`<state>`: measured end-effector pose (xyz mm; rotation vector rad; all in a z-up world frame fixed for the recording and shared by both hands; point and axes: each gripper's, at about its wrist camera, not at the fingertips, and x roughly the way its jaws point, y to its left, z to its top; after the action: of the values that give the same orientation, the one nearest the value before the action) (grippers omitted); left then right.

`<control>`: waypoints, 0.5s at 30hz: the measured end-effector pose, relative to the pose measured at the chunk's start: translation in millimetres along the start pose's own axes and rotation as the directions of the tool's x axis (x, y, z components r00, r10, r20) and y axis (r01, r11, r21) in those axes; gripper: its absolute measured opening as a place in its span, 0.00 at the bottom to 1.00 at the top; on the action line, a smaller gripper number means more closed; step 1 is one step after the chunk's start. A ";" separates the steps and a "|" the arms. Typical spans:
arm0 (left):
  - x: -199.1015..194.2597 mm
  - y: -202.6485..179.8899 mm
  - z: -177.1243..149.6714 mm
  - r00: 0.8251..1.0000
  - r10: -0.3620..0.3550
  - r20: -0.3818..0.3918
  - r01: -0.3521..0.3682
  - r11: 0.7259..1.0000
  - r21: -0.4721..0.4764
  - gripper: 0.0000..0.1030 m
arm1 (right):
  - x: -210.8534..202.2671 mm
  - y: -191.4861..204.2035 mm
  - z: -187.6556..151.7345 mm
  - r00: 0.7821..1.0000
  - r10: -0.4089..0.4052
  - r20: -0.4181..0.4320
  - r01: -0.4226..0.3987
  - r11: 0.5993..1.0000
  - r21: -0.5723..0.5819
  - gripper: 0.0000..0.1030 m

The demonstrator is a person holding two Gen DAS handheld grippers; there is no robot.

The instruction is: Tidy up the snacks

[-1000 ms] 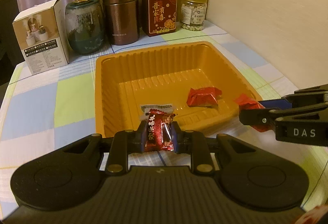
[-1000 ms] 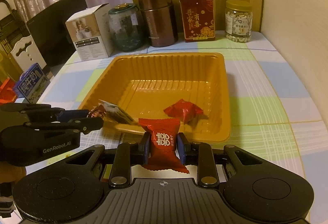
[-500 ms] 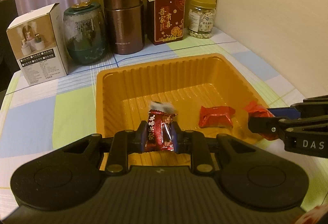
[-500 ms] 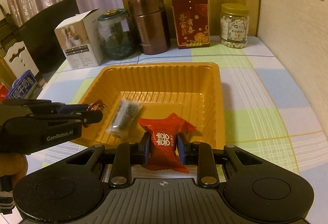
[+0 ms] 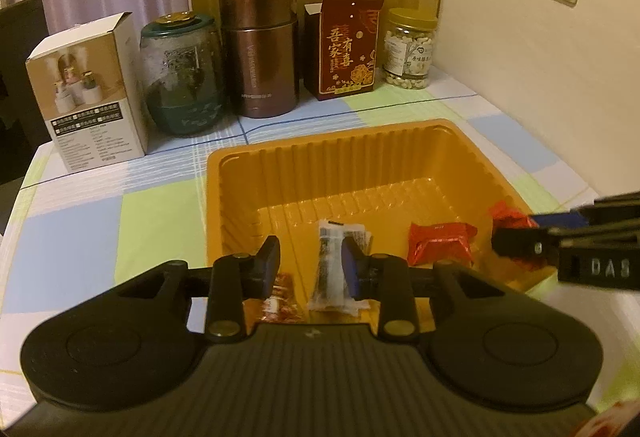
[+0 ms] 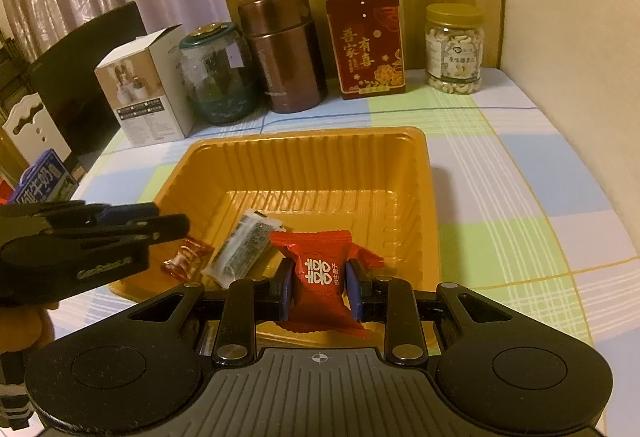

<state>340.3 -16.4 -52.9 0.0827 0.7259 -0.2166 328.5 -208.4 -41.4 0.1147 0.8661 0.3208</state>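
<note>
An orange plastic tray point(image 5: 304, 173) point(image 6: 304, 157) sits in the middle of the checked tablecloth. In it lie a clear packet with dark contents point(image 5: 334, 269) point(image 6: 244, 243), a red wrapped candy point(image 5: 440, 247) and a small dark-red candy point(image 5: 280, 297) point(image 6: 186, 257). My left gripper point(image 5: 310, 269) is open and empty over the tray's near edge, above the small candy. My right gripper point(image 6: 320, 285) is shut on a red candy with white characters point(image 6: 322, 273), held over the tray's near right part; it shows in the left wrist view point(image 5: 512, 221) at the right.
Along the back stand a white box point(image 5: 92, 97), a glass jar point(image 5: 182, 77), a brown canister point(image 5: 260, 49), a red carton point(image 5: 346, 47) and a jar of nuts point(image 5: 408, 53). A wall runs on the right. A blue milk carton point(image 6: 42, 177) stands off the table at the left.
My left gripper opened and let go of the small dark-red candy, which now lies in the tray. Both grippers moved forward over the tray. The right one still holds its red candy.
</note>
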 end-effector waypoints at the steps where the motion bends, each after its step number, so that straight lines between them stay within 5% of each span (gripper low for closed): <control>1: -1.9 1.2 -1.9 1.000 0.002 -0.001 -0.002 1.000 -0.003 0.29 | 0.6 -0.6 0.5 1.000 -0.001 0.000 0.001 1.000 0.003 0.27; 15: -23.2 8.8 -21.3 1.000 -0.006 -0.008 0.005 0.998 -0.060 0.29 | 11.2 -1.6 20.0 0.999 0.018 0.049 -0.020 0.999 0.043 0.28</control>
<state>311.6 -0.7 -53.4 0.0245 0.7402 -0.1996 350.9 -205.7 -37.0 0.1705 0.8241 0.3159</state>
